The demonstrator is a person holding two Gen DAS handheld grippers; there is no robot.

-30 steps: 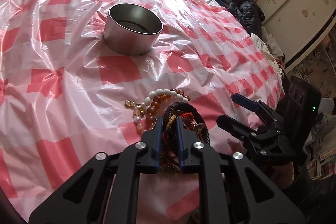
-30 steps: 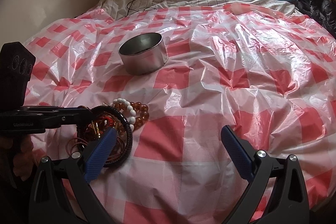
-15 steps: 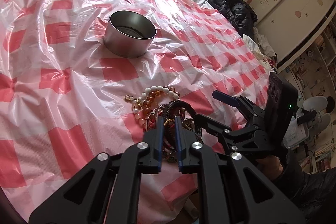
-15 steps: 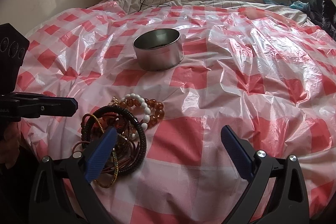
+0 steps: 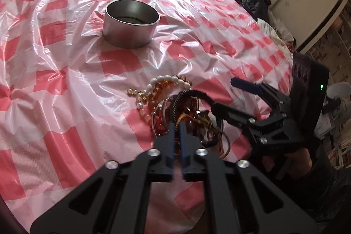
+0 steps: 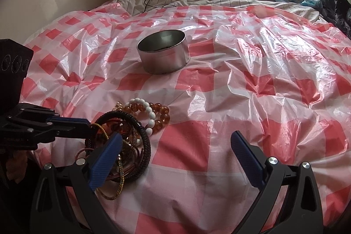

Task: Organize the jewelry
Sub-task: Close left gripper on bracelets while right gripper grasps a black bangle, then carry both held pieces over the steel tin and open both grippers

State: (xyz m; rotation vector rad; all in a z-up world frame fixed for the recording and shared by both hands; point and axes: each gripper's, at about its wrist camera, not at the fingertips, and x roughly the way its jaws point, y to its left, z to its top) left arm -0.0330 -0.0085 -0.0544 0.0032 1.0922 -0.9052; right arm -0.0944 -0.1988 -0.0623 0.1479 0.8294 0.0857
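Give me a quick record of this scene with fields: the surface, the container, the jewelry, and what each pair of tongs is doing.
surface: pink checked plastic sheet over a bed
container: round metal tin, open, upright, beyond the jewelry
jewelry: tangled pile of bracelets; white bead bracelet and amber bead bracelet at its far edge
left tongs: nearly shut, tips in the pile; whether they pinch a strand is unclear
right tongs: open wide, empty, beside the pile
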